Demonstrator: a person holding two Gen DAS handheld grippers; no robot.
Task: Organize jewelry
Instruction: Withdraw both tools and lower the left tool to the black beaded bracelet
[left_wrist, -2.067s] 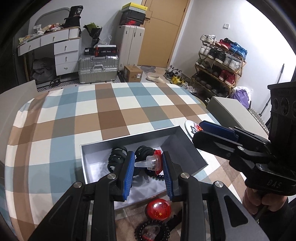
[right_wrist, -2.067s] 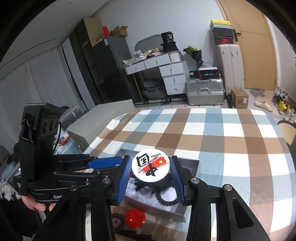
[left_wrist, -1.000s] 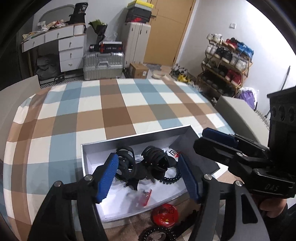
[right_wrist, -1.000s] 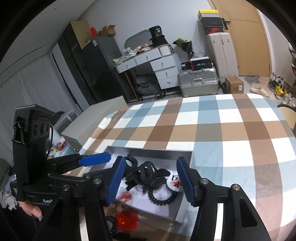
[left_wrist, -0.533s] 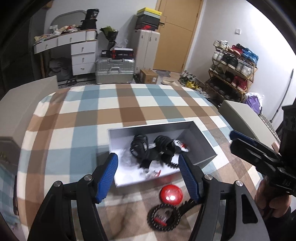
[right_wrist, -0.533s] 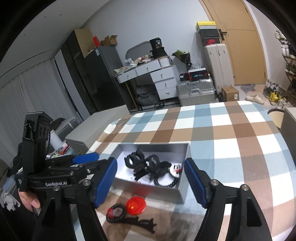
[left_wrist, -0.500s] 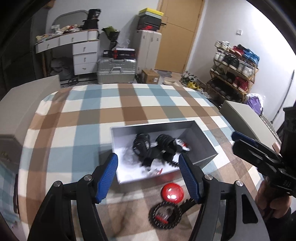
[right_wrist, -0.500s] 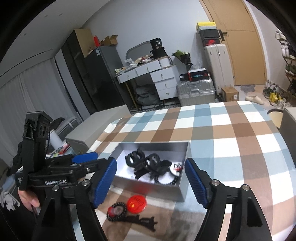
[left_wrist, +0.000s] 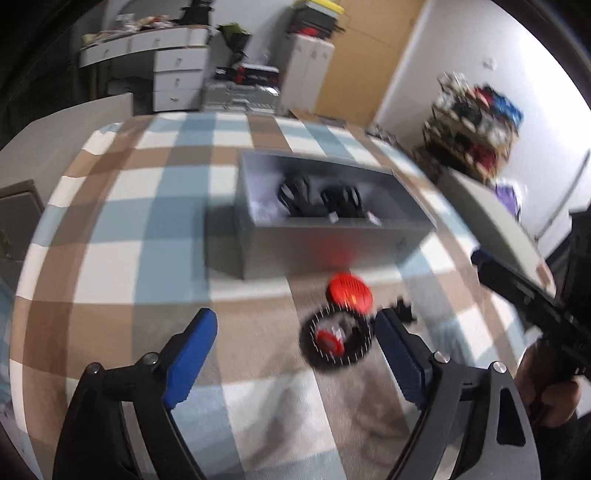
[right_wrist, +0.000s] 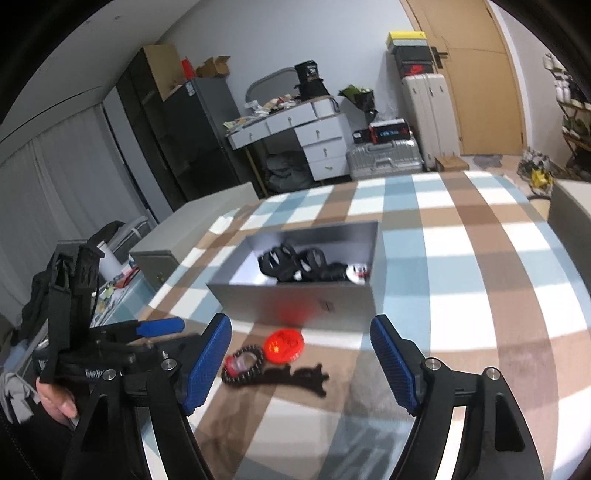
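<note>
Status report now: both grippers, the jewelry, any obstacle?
Left gripper opening, nothing between its jaws; right gripper open, empty. Red badge, bead bracelet and black clip lie on the tablecloth before the grey box. Nothing in the way.

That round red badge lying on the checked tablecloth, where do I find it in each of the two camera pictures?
Left wrist view: the red badge lies right of centre, just in front of the grey box, above the black bead bracelet.
Right wrist view: the badge lies near the centre, below the box, right of the bracelet.
Shared landmark: the grey box.
</note>
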